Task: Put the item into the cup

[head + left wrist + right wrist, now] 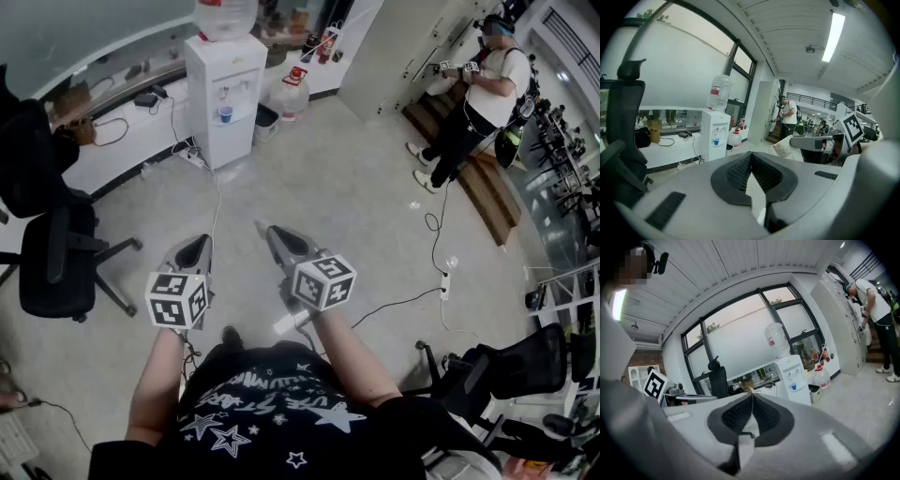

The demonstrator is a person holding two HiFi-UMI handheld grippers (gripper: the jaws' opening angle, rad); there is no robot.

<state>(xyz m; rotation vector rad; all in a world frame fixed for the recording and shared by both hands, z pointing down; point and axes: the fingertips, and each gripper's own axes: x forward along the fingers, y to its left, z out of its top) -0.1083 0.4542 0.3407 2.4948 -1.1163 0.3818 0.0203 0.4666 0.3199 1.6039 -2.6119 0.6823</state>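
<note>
Head view: you stand on open floor (356,187) with both tools held out low in front of you. The left gripper (201,242) and right gripper (271,232) sit side by side, near each other, both pointing away from you. No cup and no item show anywhere here. There is a water dispenser (225,98) ahead, an office chair (56,262) at your left, and another person (473,94) well apart at the far right.

Left gripper view: the left gripper (751,157) has its jaws together at the tips, nothing between them. It looks across the room at the dispenser (715,136), not at a work surface.

Right gripper view: the right gripper (752,395) is the same, with jaws closed tip to tip and empty, aimed at the window wall.

My read is that the task is not under way and no step has started. Next you need to get the item and the cup in sight, spread one claw, and line it up on the item.
</note>
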